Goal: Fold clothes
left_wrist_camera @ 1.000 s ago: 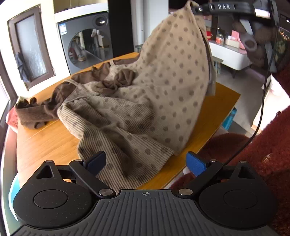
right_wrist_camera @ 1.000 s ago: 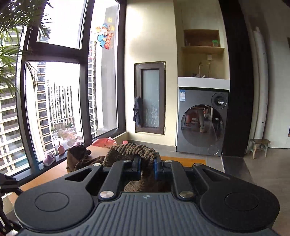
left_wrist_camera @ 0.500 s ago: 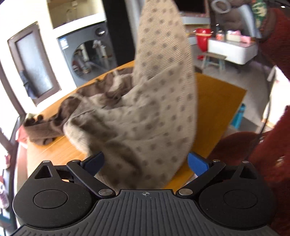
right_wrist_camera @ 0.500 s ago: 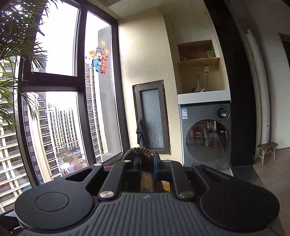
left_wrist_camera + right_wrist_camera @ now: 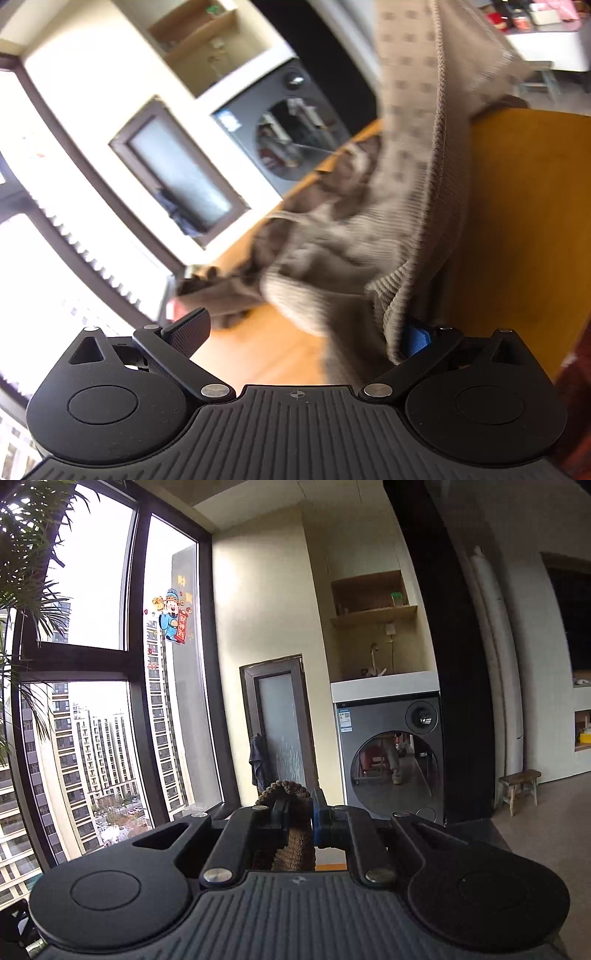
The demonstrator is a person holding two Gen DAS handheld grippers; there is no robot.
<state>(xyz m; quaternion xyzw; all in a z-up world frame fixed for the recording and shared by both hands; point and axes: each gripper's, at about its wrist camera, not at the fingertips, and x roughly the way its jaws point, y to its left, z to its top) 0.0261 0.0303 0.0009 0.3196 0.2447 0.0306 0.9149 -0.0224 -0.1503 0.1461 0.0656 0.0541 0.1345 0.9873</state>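
A beige corduroy garment with brown dots (image 5: pixel 417 177) hangs from above down to the wooden table (image 5: pixel 517 206); its brown collar and sleeves trail on the table further back. My left gripper (image 5: pixel 303 332) is open, its jaws wide apart, with the hanging edge of the garment draped over its right finger (image 5: pixel 415 338). My right gripper (image 5: pixel 299 812) is held high and is shut on a bunched fold of the same garment (image 5: pixel 291 827), which sticks up between the pads.
A washing machine (image 5: pixel 391 760) and a frosted door (image 5: pixel 280 734) stand behind the table. Tall windows (image 5: pixel 92 720) are to the left. A small wooden stool (image 5: pixel 519 786) stands on the floor at the right.
The right gripper rose further with the garment, stretching it into a tall hanging strip. The left gripper tilted and moved in until the cloth's lower edge lies against its right finger.
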